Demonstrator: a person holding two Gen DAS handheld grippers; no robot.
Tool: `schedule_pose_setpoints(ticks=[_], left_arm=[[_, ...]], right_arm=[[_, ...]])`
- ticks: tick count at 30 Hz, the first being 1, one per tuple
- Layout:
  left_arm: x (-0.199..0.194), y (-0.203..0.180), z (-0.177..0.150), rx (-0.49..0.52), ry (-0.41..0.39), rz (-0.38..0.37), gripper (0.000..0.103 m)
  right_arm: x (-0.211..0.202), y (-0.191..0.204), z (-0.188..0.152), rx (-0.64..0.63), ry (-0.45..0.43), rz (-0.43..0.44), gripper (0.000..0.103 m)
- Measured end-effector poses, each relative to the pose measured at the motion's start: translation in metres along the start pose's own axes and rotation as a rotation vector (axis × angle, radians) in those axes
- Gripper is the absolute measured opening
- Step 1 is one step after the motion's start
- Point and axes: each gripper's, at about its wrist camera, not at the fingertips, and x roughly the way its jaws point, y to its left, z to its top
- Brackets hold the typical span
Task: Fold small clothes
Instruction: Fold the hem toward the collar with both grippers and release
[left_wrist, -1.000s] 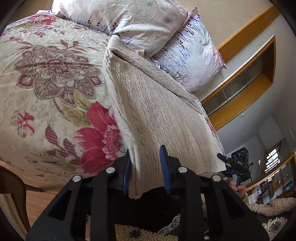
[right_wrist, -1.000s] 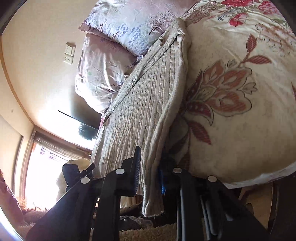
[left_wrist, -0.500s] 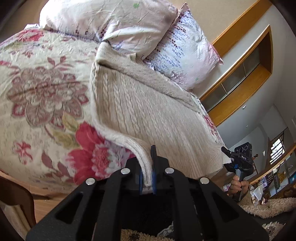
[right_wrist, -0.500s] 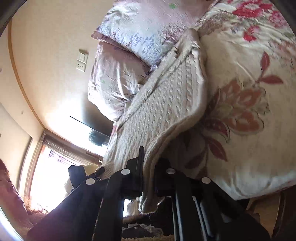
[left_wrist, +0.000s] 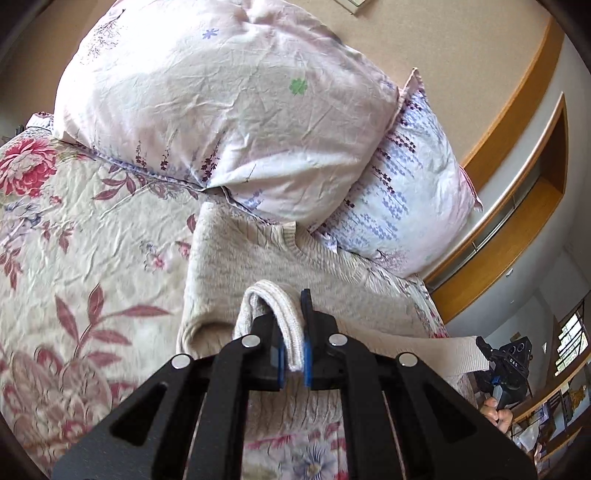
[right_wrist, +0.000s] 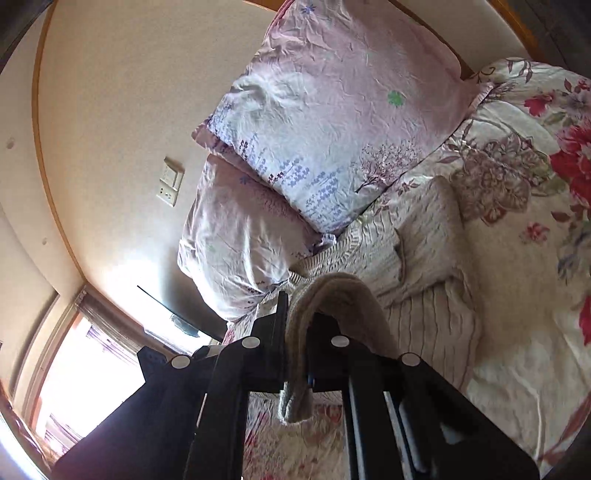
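The left claw (left_wrist: 291, 350) is clamped on the ribbed hem of a cream cable-knit sweater (left_wrist: 258, 266) — the knit loops up over its blue pads (left_wrist: 280, 360) and hangs between them. The right claw (right_wrist: 297, 363) is likewise pinched tight on the hem's other corner, the edge dangling below its fingers. Both have just finished closing, with the fabric caught between the jaws. Ahead of the claws the rest of the sweater lies on the bed's floral cover (left_wrist: 74, 258), its lower part doubled back toward the neckline. Beyond it, two pale pillows (left_wrist: 221, 110) lean against the wall. In the left view the right claw shows far off to the right, a hand (left_wrist: 498, 415) gripping its handle — the hem stretched between.
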Motion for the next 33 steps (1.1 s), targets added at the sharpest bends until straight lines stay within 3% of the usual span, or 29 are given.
schedule_pose_setpoints(ticks=[5, 9, 13, 15, 19, 24, 26, 27, 28, 29, 31, 33], left_arm=[[0.045, 0.013, 0.033, -0.059, -0.004, 0.027, 0.006], [0.079, 0.029, 0.053, -0.128, -0.005, 0.054, 0.006], [0.122, 0.053, 0.06, -0.204, 0.067, 0.102, 0.006], [0.134, 0.061, 0.06, -0.234, 0.088, 0.104, 0.006], [0.138, 0.056, 0.066, -0.205, 0.066, 0.084, 0.006], [0.149, 0.061, 0.064, -0.244, 0.069, 0.109, 0.01], [0.151, 0.06, 0.062, -0.245, 0.079, 0.109, 0.02], [0.149, 0.058, 0.062, -0.238, 0.078, 0.1, 0.03], [0.145, 0.055, 0.063, -0.23, 0.07, 0.097, 0.046], [0.139, 0.05, 0.063, -0.219, 0.053, 0.096, 0.053], [0.119, 0.042, 0.065, -0.182, -0.001, 0.112, 0.073], [0.098, 0.034, 0.065, -0.117, -0.039, 0.121, 0.076]], right_arm=[[0.047, -0.016, 0.038, 0.051, -0.01, -0.016, 0.008], [0.081, -0.045, 0.062, 0.165, -0.034, -0.061, 0.008], [0.115, -0.092, 0.064, 0.321, -0.012, -0.218, 0.008], [0.122, -0.105, 0.061, 0.377, -0.01, -0.227, 0.008], [0.123, -0.097, 0.069, 0.345, -0.04, -0.218, 0.008], [0.133, -0.105, 0.067, 0.398, -0.044, -0.251, 0.012], [0.133, -0.103, 0.068, 0.38, -0.041, -0.263, 0.019], [0.131, -0.1, 0.07, 0.375, -0.044, -0.259, 0.036], [0.129, -0.097, 0.072, 0.37, -0.054, -0.246, 0.052], [0.124, -0.092, 0.073, 0.359, -0.068, -0.241, 0.063], [0.109, -0.081, 0.078, 0.297, -0.097, -0.27, 0.066], [0.095, -0.07, 0.08, 0.208, -0.11, -0.306, 0.065]])
